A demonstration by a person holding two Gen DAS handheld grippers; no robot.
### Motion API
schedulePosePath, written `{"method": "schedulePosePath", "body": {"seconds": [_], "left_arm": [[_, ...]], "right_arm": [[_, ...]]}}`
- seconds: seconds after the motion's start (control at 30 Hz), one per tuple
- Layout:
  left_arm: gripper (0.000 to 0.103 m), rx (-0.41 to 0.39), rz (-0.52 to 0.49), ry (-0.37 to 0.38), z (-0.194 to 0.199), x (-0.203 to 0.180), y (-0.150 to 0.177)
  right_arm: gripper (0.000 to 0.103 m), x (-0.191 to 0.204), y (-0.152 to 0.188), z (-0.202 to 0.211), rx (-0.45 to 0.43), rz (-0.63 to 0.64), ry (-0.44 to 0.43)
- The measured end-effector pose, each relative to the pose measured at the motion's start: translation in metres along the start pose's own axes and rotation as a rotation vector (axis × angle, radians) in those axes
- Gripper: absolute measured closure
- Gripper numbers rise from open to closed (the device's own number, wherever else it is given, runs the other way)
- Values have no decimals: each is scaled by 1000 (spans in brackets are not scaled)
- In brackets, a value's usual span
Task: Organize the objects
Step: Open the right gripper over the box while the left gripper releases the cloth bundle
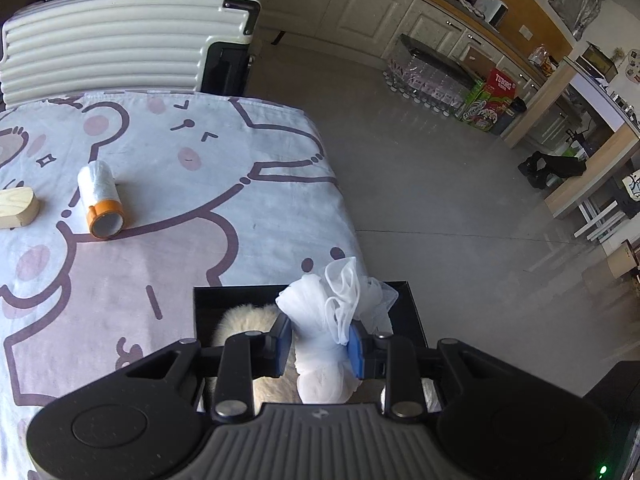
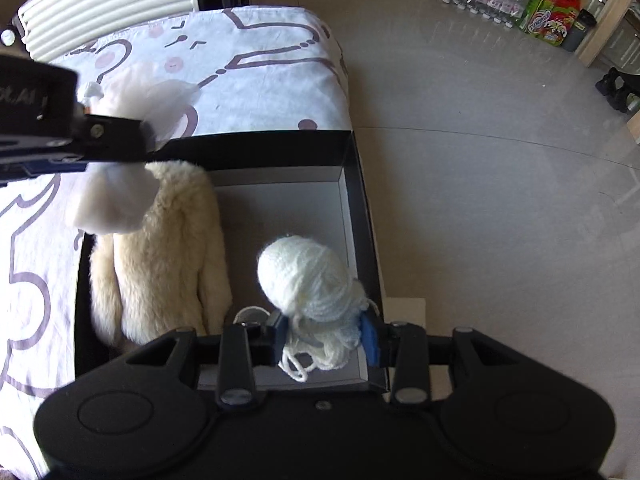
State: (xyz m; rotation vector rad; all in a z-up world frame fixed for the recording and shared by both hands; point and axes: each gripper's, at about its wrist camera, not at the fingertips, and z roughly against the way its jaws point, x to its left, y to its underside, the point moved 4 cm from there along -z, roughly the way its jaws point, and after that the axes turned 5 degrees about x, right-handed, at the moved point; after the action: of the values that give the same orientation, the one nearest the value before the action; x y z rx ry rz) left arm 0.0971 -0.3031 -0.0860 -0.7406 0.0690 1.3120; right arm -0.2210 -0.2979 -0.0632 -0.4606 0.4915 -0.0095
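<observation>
Both tongs angled steeply down over black box [image 2: 352,168] at surface edge. Left tongs [image 1: 320,344] clenched on white gauzy bundle [image 1: 332,320], held above box, over cream fur piece [image 2: 168,248] lying along box's left side. Right tongs [image 2: 326,334] clamped on loose tail of white yarn ball [image 2: 308,276], ball inside box, near right wall. Surface draped in cartoon-bear cloth [image 1: 180,160]; orange-capped roll [image 1: 100,200] and wooden block [image 1: 16,208] lying farther back. Ribbed white suitcase [image 1: 120,36] behind; grey floor, cabinets beyond.
</observation>
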Motion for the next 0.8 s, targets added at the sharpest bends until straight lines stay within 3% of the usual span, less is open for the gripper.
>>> {"method": "schedulePosePath", "body": {"seconds": [0.37, 0.53, 0.7, 0.8], "left_arm": [[72, 55, 50, 67, -34, -13, 2], [72, 75, 58, 80, -46, -20, 5], [72, 97, 68, 81, -58, -22, 8], [72, 107, 78, 79, -64, -22, 9]], "right_arm": [[54, 6, 8, -7, 71, 71, 2], [55, 2, 7, 6, 48, 63, -17], [64, -4, 5, 21, 5, 53, -23], [74, -7, 5, 24, 6, 48, -36]]}}
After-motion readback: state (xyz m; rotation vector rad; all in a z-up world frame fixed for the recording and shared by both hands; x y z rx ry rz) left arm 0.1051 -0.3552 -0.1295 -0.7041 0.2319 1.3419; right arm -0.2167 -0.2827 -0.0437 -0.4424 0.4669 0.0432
